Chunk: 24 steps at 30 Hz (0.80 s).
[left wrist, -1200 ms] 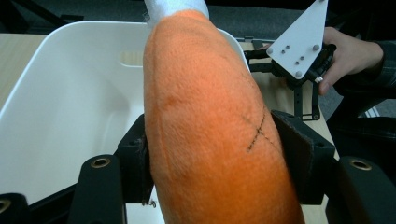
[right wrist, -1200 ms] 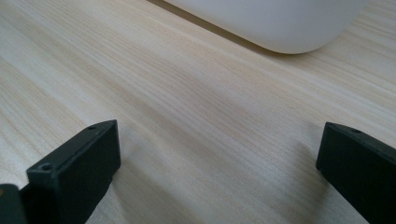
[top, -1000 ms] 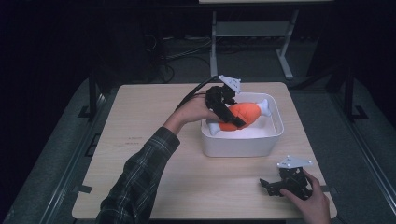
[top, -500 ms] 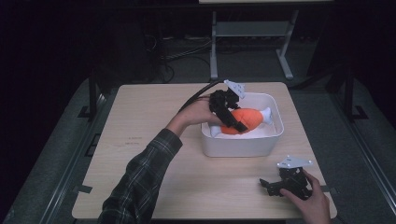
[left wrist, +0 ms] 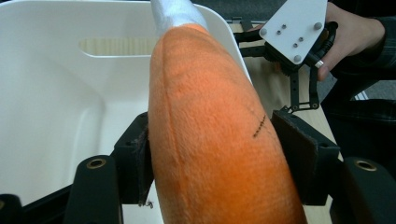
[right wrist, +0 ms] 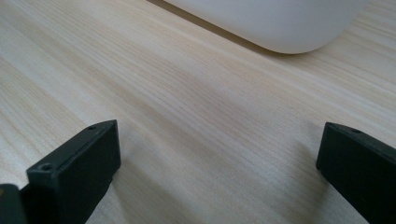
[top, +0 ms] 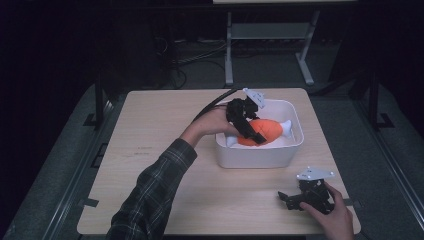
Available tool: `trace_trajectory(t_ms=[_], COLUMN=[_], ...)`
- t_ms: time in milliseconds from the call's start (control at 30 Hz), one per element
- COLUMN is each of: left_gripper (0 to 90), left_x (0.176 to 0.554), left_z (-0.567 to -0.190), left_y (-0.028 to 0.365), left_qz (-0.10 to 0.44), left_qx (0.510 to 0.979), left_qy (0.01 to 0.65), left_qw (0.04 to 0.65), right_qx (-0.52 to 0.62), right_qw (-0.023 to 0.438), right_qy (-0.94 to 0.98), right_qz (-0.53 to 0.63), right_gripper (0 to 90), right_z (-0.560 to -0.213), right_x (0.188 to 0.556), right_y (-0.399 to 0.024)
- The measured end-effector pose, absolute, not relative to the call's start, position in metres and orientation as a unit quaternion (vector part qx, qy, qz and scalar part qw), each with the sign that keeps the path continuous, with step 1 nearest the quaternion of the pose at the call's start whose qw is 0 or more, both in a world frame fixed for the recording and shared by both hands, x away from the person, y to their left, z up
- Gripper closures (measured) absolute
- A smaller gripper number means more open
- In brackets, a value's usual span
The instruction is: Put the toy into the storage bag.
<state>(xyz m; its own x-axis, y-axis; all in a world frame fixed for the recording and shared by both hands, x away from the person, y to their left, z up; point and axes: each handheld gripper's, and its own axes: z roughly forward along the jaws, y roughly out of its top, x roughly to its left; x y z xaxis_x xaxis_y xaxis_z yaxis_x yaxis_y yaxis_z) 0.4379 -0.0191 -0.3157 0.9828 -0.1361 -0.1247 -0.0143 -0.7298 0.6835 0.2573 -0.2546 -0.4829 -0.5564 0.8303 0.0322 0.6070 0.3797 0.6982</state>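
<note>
An orange plush toy (top: pixel 267 131) with a white end lies inside a white bin (top: pixel 260 160) at the table's right middle. My left gripper (top: pixel 248 129) reaches into the bin from the left. In the left gripper view its pads sit against both sides of the toy (left wrist: pixel 210 140), with the bin's wall (left wrist: pixel 56 93) behind. My right gripper (top: pixel 286 197) rests on the table near the front right corner. Its jaws stand wide apart over bare wood (right wrist: pixel 217 163) with nothing between them.
The wooden table (top: pixel 165 130) has free room to the left of the bin and in front of it. The bin's rounded corner (right wrist: pixel 280 23) lies just ahead of the right gripper. Dark floor and a metal stand (top: pixel 270 35) lie beyond the table.
The left gripper and the orange toy have sunk a little deeper into the bin, and the toy's white end now points right. The right gripper has stayed put.
</note>
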Motion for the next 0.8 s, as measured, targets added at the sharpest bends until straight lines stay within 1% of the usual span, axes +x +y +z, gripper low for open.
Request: trace_trajectory(t_ms=[133,167,233,467,667,800], left_gripper=[32.6,30.8,29.7,29.7,28.7,25.7], left_x=[0.438,0.438,0.438,0.435,0.429,0.426], left_z=[-0.313,-0.313,-0.309,-0.305,-0.299,-0.295], left_y=[-0.017,-0.017,-0.015,-0.009,0.011,0.023], left_qz=[-0.081,-0.081,-0.079,-0.076,-0.065,-0.052], left_qx=[0.924,0.924,0.918,0.916,0.908,0.906], left_qy=[-0.038,-0.038,-0.034,-0.033,-0.006,0.008], left_qw=[0.372,0.372,0.387,0.393,0.414,0.42], right_qx=[0.441,0.441,0.442,0.441,0.442,0.44], right_qw=[0.164,0.164,0.165,0.165,0.165,0.166], right_qy=[0.814,0.814,0.814,0.814,0.814,0.815], right_qz=[0.34,0.34,0.34,0.339,0.339,0.339], right_gripper=[0.0,0.0,0.0,0.0,0.0,0.0], right_z=[-0.483,-0.483,-0.483,-0.483,-0.483,-0.483], right_x=[0.257,0.257,0.257,0.257,0.257,0.258], right_y=[-0.255,-0.255,-0.255,-0.255,-0.255,-0.255])
